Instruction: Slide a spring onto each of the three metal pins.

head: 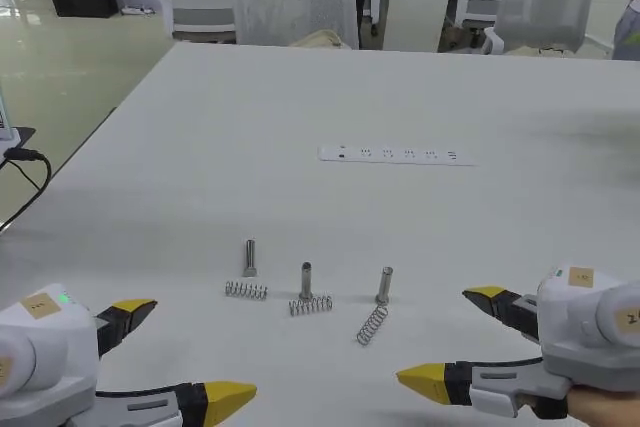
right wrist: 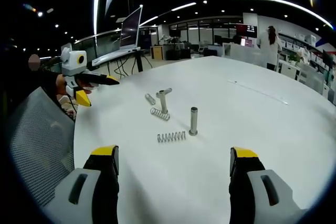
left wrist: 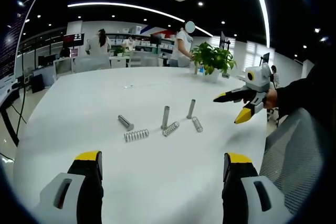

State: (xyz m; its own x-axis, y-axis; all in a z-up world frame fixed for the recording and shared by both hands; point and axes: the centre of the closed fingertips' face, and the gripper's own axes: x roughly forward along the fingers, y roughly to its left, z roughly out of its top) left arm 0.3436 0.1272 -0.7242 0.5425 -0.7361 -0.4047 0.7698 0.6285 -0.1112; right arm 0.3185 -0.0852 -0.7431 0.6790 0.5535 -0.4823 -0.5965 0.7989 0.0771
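Three short metal pins stand upright in a row on the white table. A loose spring lies flat beside each: left spring, middle spring, right spring. My left gripper is at the near left, open and empty, well short of the pins. My right gripper hovers at the near right, open and empty, with the nearest pin and its spring ahead of its jaws. Each gripper also appears in the other's view: the right gripper, the left gripper.
A white power strip lies flat in the table's middle, beyond the pins. Mesh chairs line the far edge. A black cable hangs off the left edge. A potted plant stands at a far corner.
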